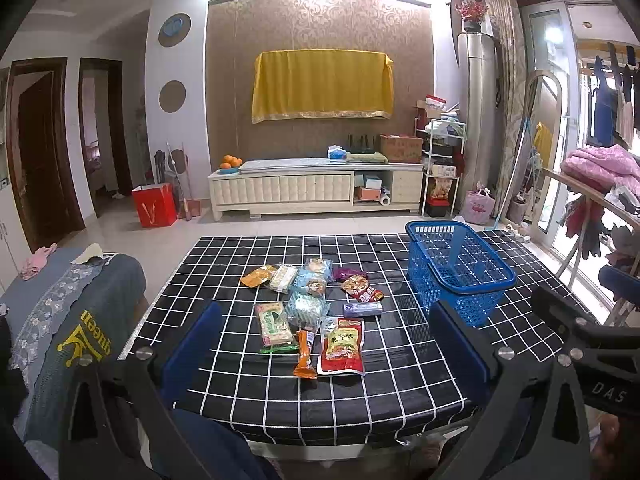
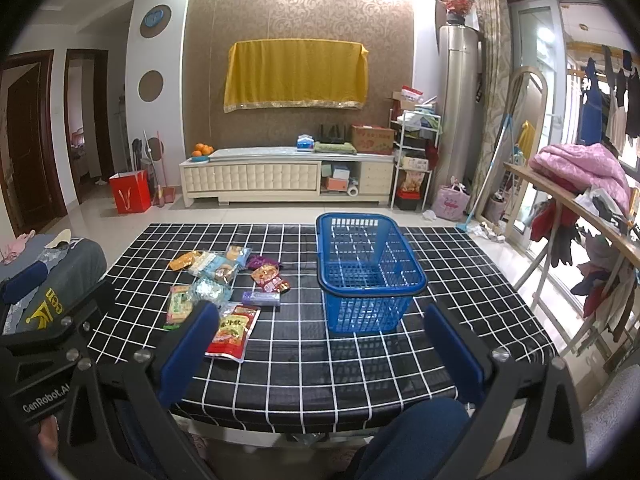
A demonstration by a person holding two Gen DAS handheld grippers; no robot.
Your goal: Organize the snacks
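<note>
Holding both grippers back at the near edge of the checked table, I have nothing in either one: the left gripper stands with its blue pads spread wide, and the right gripper is spread just as wide and empty. The snacks lie loose in a cluster on the cloth, left of the blue basket, which sits empty toward the far right of the table. From my left gripper the nearest packet is the red pouch, straight ahead between the pads, with the orange stick packet just beside it; both run lengthwise away from me, roughly in line with the fingers. From my right gripper the basket is dead ahead and the pile is off to the left. So the left looks the nearer hand for the first pick, I judge, closing across the pouch's short width.
</note>
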